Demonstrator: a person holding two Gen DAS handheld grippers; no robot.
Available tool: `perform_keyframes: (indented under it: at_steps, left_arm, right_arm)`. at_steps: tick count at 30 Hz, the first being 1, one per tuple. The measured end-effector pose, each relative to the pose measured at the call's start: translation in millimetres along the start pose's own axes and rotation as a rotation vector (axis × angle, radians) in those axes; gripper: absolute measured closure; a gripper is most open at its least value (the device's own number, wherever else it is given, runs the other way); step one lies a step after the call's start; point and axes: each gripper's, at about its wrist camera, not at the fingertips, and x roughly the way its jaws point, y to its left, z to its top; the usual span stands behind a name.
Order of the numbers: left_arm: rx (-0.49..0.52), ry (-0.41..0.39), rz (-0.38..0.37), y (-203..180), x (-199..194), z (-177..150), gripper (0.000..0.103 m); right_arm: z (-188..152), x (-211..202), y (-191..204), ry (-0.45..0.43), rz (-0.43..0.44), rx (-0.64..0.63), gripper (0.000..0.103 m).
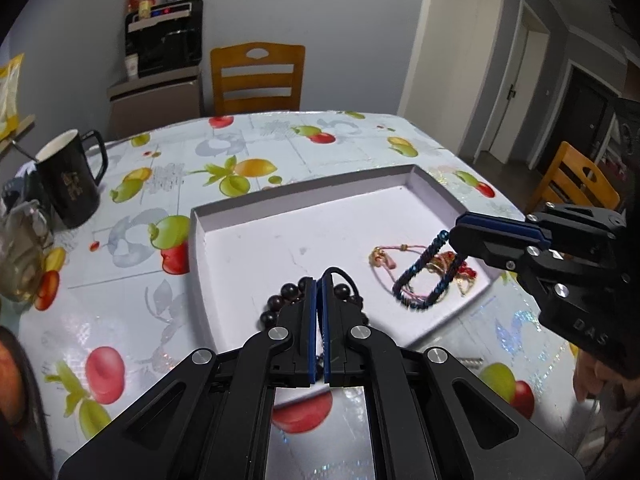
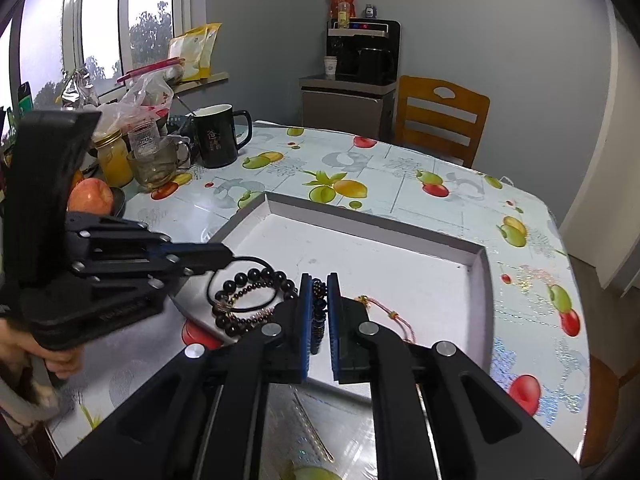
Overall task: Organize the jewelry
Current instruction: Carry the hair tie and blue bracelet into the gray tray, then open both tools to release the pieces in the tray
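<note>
So there's a table (image 1: 248, 148) with a fruit-print plastic cloth, and a shallow white cardboard tray (image 1: 304, 200) sits on it near the front edge, open side up. A wooden chair (image 1: 256, 76) stands at the far side, and a black mug (image 1: 72, 184) with a white inside sits on the cloth off to the left of the tray. The left gripper (image 1: 319, 280) is clamped tight on a thin black cord (image 1: 340, 274) that loops up past its tips, and a dark beaded bracelet (image 2: 256, 300) hangs bunched around that cord over the tray's near left corner. The right gripper (image 2: 319, 280) has its jaws pinched on a dark blue braided bracelet (image 1: 424, 272), which dangles as a loop above the tray's right side. Under that loop, lying on the tray floor, there's a thin pink cord bracelet (image 1: 394, 258) with gold bits, and a small red and gold piece (image 1: 460, 270) right beside it, too tangled to tell what it is
</note>
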Motion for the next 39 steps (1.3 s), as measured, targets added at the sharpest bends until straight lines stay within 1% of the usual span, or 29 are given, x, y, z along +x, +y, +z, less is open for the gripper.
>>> perform_keyframes:
  at_steps: [6, 13, 18, 25, 27, 29, 30, 31, 32, 33, 34, 35, 36, 37, 39]
  left_arm:
    - [-0.021, 0.03, 0.005, 6, 22, -4, 0.1]
    - [-0.021, 0.059, 0.017, 9, 34, -10, 0.1]
    - [-0.01, 0.078, 0.027, 9, 42, -15, 0.1]
    - [-0.001, 0.093, 0.048, 9, 48, -20, 0.099]
    - [-0.004, 0.095, 0.053, 10, 49, -21, 0.094]
    - [-0.003, 0.089, 0.056, 10, 48, -22, 0.085]
    - [0.0, 0.085, 0.059, 9, 47, -23, 0.082]
    - [0.002, 0.083, 0.059, 9, 47, -23, 0.077]
    - [0.005, 0.079, 0.056, 8, 46, -23, 0.069]
    - [0.007, 0.076, 0.053, 7, 45, -23, 0.064]
    - [0.008, 0.071, 0.051, 6, 44, -23, 0.052]
    - [0.011, 0.059, 0.057, 5, 41, -23, 0.039]
    - [0.018, 0.042, 0.068, 4, 38, -23, 0.036]
    - [0.023, 0.029, 0.073, 3, 35, -23, 0.031]
    - [0.023, 0.017, 0.075, 4, 30, -23, 0.028]
  right_arm:
    - [-6, 19, -11, 0.026, 0.009, 0.039, 0.096]
    - [-25, 43, -48, 0.088, -0.001, 0.132, 0.096]
    - [-39, 51, -66, 0.12, -0.008, 0.173, 0.096]
    - [-51, 54, -77, 0.139, -0.009, 0.191, 0.095]
    - [-53, 52, -78, 0.137, -0.011, 0.193, 0.095]
    - [-54, 51, -80, 0.138, -0.01, 0.197, 0.095]
    - [-55, 50, -81, 0.137, -0.011, 0.199, 0.094]
    - [-55, 49, -82, 0.135, -0.014, 0.201, 0.094]
    - [-55, 49, -82, 0.133, -0.013, 0.202, 0.093]
    - [-55, 47, -83, 0.13, -0.011, 0.206, 0.088]
    - [-55, 45, -84, 0.127, -0.011, 0.209, 0.077]
    - [-56, 42, -84, 0.118, -0.012, 0.21, 0.071]
    - [-56, 40, -85, 0.11, -0.013, 0.209, 0.067]
    - [-56, 36, -85, 0.1, -0.012, 0.208, 0.067]
    - [-57, 30, -85, 0.089, -0.014, 0.204, 0.067]
